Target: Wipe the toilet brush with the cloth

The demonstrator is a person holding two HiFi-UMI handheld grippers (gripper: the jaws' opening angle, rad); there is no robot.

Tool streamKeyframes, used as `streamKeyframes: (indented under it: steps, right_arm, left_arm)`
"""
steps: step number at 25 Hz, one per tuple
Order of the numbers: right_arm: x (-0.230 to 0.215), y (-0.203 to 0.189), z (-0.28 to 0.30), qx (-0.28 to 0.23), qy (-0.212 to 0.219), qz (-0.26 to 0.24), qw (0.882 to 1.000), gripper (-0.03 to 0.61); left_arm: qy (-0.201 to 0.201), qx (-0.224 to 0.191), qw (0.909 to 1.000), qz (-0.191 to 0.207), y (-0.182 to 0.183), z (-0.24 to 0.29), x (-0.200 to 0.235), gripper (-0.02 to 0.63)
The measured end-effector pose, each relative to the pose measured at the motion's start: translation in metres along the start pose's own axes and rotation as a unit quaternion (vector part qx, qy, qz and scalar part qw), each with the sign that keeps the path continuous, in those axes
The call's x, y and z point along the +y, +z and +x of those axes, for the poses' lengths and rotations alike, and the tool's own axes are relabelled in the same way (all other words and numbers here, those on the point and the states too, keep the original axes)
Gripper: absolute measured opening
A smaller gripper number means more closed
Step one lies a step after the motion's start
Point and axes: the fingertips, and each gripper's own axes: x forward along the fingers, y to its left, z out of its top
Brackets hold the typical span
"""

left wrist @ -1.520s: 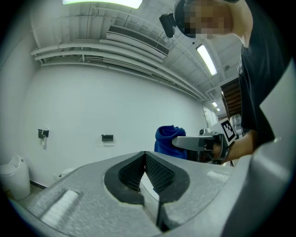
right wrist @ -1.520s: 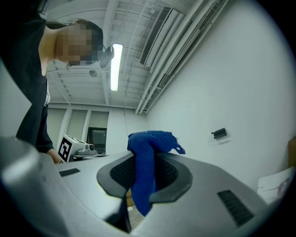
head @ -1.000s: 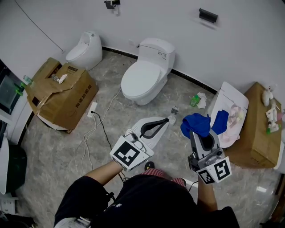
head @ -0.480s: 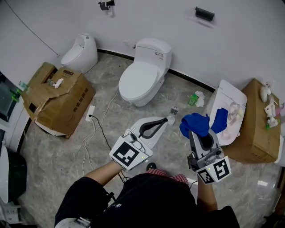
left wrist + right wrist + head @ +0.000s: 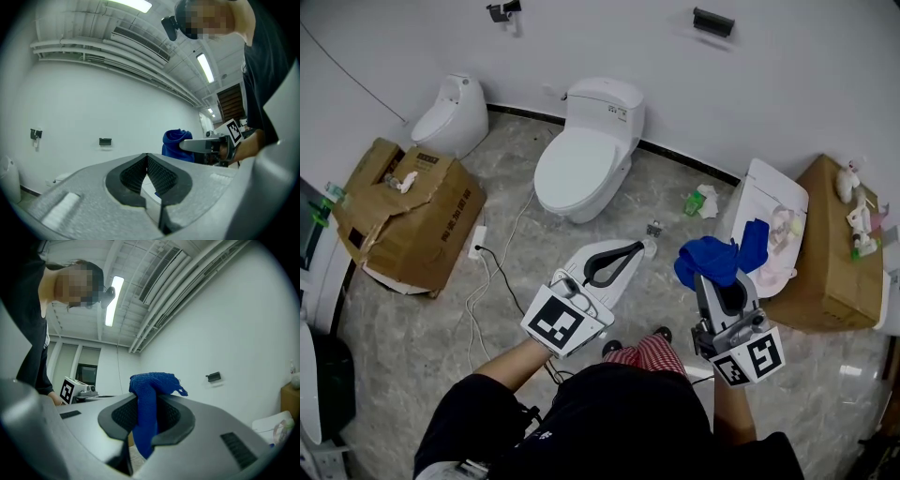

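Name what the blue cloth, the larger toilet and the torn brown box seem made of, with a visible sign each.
Blue cloth: soft knitted or terry fabric, matte; nubbly texture, drapes limp.
Larger toilet: probably glazed ceramic; smooth, even white.
Torn brown box: corrugated cardboard, matte; creased, bent flaps.

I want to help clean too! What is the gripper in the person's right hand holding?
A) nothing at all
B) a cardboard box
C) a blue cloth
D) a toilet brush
C: the right gripper is shut on the blue cloth, which bunches up above its jaws and hangs down between them.
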Motion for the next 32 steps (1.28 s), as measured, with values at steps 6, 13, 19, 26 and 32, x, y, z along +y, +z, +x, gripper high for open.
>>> streamKeyframes:
  steps: [6, 13, 19, 26, 32]
  right_arm:
    - [-0.027, 0.002, 0.001, -0.001, -0.003, 0.004, 1.000, 0.078]
    - [-0.064, 0.002, 0.017, -0.005, 0.002, 0.012, 1.000, 0.078]
    - [-0.096, 0.000, 0.028, -0.002, 0.006, 0.021, 1.000, 0.078]
    - [-0.126, -0.003, 0.037, -0.002, 0.009, 0.026, 1.000, 0.078]
    - [-0.152, 0.000, 0.045, -0.010, 0.011, 0.030, 0.999, 0.078]
  left_arm:
    - [0.007, 0.015, 0.9999, 0.001, -0.007, 0.021, 0.004, -0.008]
    - [0.011, 0.026, 0.9996, 0.006, -0.012, 0.053, 0.015, -0.008]
    - [0.011, 0.035, 0.9993, 0.002, -0.018, 0.086, 0.024, -0.008]
    - [0.009, 0.039, 0.9992, 0.008, -0.021, 0.117, 0.034, -0.008]
    - [0.002, 0.044, 0.9989, 0.016, -0.021, 0.144, 0.038, -0.008]
